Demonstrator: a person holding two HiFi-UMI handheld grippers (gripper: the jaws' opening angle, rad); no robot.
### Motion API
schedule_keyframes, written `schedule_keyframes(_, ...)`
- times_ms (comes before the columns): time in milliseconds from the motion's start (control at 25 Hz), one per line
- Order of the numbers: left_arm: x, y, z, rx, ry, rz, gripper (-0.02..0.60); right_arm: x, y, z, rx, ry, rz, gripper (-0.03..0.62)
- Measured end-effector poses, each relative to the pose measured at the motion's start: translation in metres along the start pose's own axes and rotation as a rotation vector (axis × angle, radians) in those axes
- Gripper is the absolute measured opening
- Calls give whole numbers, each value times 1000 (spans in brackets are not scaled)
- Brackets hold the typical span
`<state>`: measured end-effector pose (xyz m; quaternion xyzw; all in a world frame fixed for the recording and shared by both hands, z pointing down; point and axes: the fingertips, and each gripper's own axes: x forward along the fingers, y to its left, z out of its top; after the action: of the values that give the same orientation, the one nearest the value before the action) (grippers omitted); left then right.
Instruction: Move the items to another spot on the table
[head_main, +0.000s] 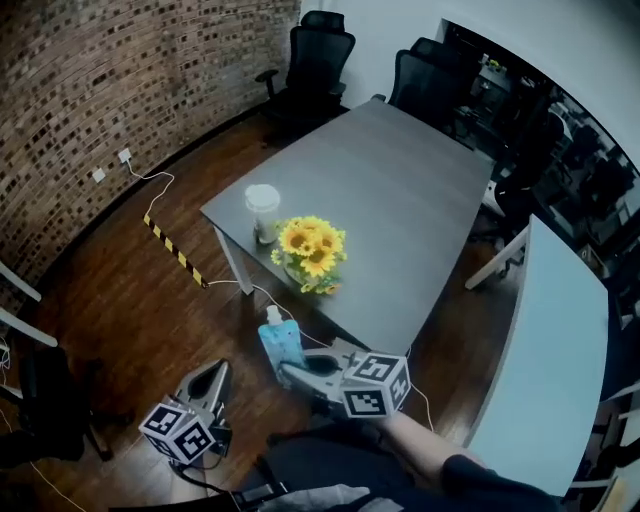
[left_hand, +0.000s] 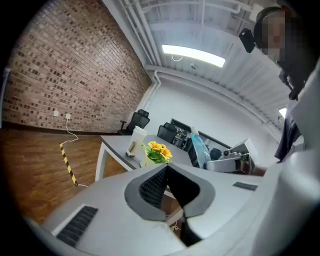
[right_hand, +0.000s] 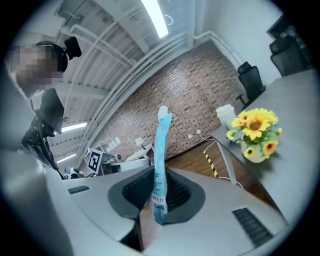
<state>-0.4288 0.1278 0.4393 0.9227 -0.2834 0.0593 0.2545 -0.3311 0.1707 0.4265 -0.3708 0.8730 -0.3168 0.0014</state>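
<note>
My right gripper (head_main: 292, 366) is shut on a flat blue pouch (head_main: 279, 343) with a white cap, held upright over the wooden floor in front of the grey table (head_main: 420, 200). In the right gripper view the pouch (right_hand: 161, 160) stands pinched between the jaws of that gripper (right_hand: 158, 196). My left gripper (head_main: 214, 374) hangs lower left, off the table, its jaws shut with nothing between them (left_hand: 167, 174). On the table's near corner stand a pot of sunflowers (head_main: 313, 254) and a lidded paper cup (head_main: 263, 211).
Black office chairs (head_main: 320, 55) stand at the table's far end. A white table (head_main: 550, 350) runs along the right. A striped yellow-black cable cover (head_main: 172, 250) and loose cables lie on the floor by the brick wall (head_main: 100, 90).
</note>
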Motion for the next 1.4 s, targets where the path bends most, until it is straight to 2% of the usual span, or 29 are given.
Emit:
schedule_keyframes(120,32,-16,-9,47,84,-17,-5,-31,-46,1,7,1,-83,45)
schedule_keyframes(240,65,-27,-17,84,149,-17,-5,-62,-84,-6,-43,76,-126,46)
schedule_keyframes(480,122,-36,-16,90,191,-27,-5,-95,-143,-22,-21,155,-161,49)
schedule_keyframes(680,148,-47,-21,105,239,-47,-5,-104,-171,-49,16,265,-139,49)
schedule_keyframes(1000,188,-67,-15,178,320,-116,-5,-126,-223,-65,-12,423,-219,52)
schedule_keyframes(1400,226,-44,-15,135,370,-188,-5,-105,-255,-97,-5,646,-190,54)
